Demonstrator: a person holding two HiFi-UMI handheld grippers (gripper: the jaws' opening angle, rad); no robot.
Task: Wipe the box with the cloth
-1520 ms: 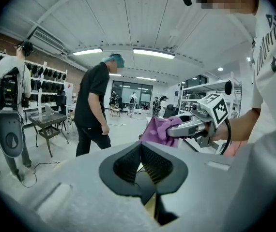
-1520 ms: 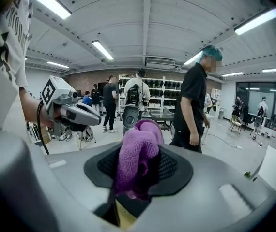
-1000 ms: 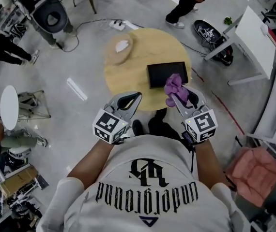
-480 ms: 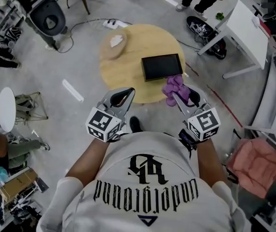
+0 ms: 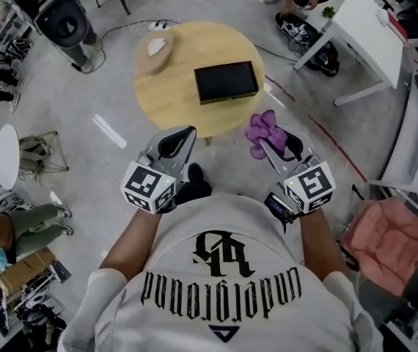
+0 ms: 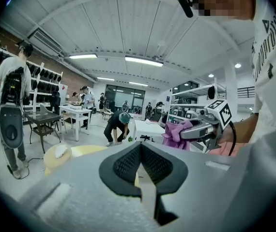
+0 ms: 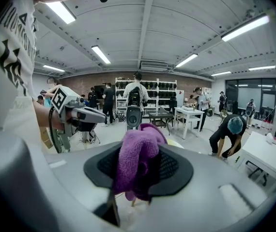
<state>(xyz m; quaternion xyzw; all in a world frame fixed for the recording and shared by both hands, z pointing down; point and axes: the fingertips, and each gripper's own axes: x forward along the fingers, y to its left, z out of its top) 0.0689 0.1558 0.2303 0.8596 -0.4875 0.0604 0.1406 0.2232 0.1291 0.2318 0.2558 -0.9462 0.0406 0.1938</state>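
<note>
The right tool (image 5: 266, 144) pinches the purple cloth (image 5: 260, 129). The left tool (image 5: 182, 135) is pressed together, holding nothing. The black box (image 5: 226, 81) lies flat on the round worktop (image 5: 169, 97), toward its 3 o'clock edge, apart from both tools.

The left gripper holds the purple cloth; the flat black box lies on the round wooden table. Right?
No: the right gripper holds the purple cloth, as the right gripper view shows. The flat black box does lie on the round wooden table.
</note>
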